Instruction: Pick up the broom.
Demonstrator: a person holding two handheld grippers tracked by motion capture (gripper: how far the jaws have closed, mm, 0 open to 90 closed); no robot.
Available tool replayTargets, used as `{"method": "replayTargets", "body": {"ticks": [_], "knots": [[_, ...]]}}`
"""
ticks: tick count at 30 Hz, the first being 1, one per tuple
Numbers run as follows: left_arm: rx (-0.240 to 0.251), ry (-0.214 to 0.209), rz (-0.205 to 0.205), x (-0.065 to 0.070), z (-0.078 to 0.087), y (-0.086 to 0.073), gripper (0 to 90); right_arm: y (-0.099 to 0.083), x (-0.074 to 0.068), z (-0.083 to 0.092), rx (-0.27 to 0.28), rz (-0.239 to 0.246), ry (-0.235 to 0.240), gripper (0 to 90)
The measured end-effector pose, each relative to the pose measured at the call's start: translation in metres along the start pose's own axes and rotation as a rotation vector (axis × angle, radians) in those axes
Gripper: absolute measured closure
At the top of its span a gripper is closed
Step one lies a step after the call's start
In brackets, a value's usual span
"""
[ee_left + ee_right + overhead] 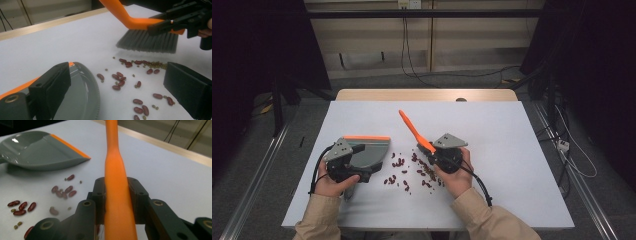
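On the white tabletop, the right gripper has its jaws clamped on the orange handle of a brush, which runs up between them toward 12 o'clock in the right gripper view. In the high view the handle slants toward 11 o'clock from the gripper. The grey bristles hang just above the tabletop in the left gripper view, at about 1 o'clock from the beans. The left gripper holds a grey dustpan with an orange edge, lying at 9 o'clock from the beans; how its jaws stand on the dustpan I cannot tell. Red beans, with a few small green ones, are scattered between dustpan and brush.
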State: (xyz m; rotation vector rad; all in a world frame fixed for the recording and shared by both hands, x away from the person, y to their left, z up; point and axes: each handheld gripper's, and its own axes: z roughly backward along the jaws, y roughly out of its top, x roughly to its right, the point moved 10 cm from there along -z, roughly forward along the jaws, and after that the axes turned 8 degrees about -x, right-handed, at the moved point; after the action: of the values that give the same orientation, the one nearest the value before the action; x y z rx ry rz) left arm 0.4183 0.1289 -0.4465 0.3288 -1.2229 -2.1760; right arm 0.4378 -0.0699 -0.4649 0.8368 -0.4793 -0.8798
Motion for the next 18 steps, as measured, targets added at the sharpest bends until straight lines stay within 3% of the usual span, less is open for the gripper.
{"method": "replayTargets", "body": {"ticks": [2,6,10,14,18], "knots": [[0.003,-0.003,0.0,0.001,0.001,0.0,7.4,0.005,0.008,0.0,0.01,0.017,0.002,71.2],[0.012,0.003,0.012,-0.001,0.004,0.0,7.5,0.009,0.022,-0.011,0.018,0.019,0.083,71.2],[0.017,0.007,0.019,-0.004,0.007,-0.002,7.4,0.01,0.029,-0.028,0.023,0.045,0.13,71.2],[0.017,0.01,0.029,-0.006,0.009,-0.004,7.5,0.017,0.029,-0.046,0.024,0.123,0.18,71.3],[0.019,0.013,0.035,-0.009,0.012,-0.006,7.4,0.031,0.02,-0.06,0.047,0.258,0.239,71.3]]}}
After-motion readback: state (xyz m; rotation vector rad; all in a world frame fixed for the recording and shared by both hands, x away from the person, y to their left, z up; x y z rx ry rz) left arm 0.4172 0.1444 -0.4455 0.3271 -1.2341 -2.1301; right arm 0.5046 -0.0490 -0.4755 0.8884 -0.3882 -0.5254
